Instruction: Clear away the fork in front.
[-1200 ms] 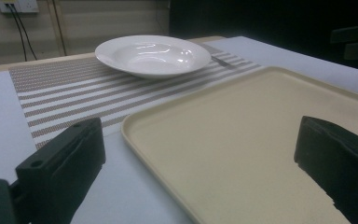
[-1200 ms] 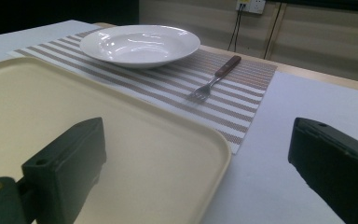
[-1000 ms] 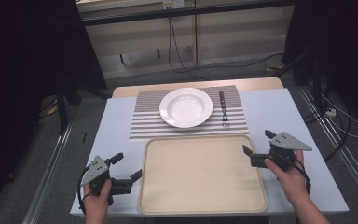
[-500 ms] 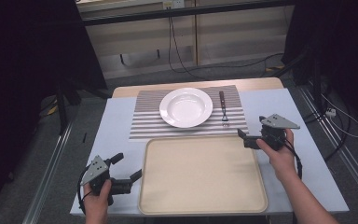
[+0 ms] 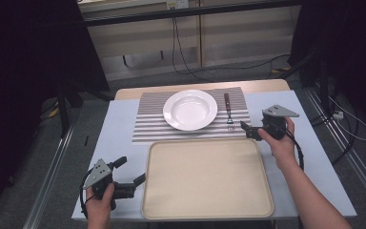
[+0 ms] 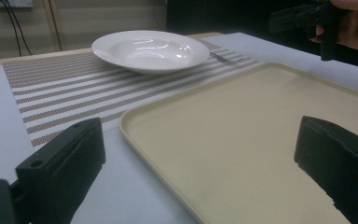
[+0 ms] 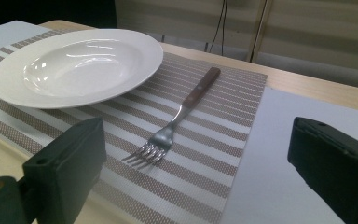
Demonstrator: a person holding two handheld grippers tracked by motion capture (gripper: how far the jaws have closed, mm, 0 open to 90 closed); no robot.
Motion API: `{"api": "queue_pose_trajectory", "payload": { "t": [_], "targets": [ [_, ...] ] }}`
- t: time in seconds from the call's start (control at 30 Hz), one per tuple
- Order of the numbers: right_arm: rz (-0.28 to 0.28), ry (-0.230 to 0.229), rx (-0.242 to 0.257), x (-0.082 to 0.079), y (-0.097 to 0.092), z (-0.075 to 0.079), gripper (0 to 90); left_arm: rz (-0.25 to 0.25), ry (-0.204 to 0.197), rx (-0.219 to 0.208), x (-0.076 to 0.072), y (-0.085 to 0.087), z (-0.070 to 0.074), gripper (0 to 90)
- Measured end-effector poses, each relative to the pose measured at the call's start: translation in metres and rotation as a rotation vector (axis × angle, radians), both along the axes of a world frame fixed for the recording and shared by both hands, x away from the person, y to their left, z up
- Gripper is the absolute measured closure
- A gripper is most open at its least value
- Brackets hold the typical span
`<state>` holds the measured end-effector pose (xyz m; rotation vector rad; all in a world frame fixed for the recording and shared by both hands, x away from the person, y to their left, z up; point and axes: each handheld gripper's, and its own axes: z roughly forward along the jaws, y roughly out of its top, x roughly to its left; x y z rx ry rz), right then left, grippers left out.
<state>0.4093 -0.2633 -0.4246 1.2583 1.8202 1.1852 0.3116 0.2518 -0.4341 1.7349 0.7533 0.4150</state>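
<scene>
The fork (image 7: 175,122) lies on the striped mat (image 5: 152,125), near the table's far right corner, beside the plate (image 5: 190,109). The right gripper (image 5: 248,131) is held wide apart near it. The plate could be bumped if the jaws swing left.

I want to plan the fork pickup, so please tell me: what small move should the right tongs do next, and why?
Probably ease the right tongs forward and down toward the fork. Their jaws stand wide open with nothing between them, and the fork lies flat on the striped placemat just ahead, beside the white plate, with its tines pointing at the tongs.
</scene>
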Motion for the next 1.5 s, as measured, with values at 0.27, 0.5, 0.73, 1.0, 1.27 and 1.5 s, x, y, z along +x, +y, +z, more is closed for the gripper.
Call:
{"api": "queue_pose_trajectory", "payload": {
  "t": [0.27, 0.5, 0.73, 1.0, 1.27, 1.5],
  "targets": [
    [-0.007, 0.012, -0.004, 0.016, 0.005, -0.002, 3.5, 0.004, 0.005, 0.002, 0.0, 0.001, 0.0, 2.0],
    [-0.023, 0.038, -0.02, 0.025, 0.002, -0.004, 3.6, 0.001, 0.001, 0.006, -0.001, 0.0, 0.001, 2.0],
    [-0.037, 0.065, -0.043, 0.039, -0.002, -0.004, 3.6, 0.008, -0.002, 0.009, -0.003, 0.001, 0.001, 2.0],
    [-0.025, 0.122, -0.097, 0.061, 0.001, -0.005, 14.7, 0.012, -0.004, 0.019, -0.006, 0.001, 0.001, 2.0],
    [0.02, 0.174, -0.108, 0.08, 0.015, -0.014, 31.1, 0.021, 0.004, 0.038, -0.006, 0.0, 0.0, 2.0],
    [0.022, 0.245, -0.142, 0.102, 0.03, -0.027, 46.2, 0.0, 0.003, 0.059, -0.006, -0.006, -0.001, 2.1]
  ]
}}
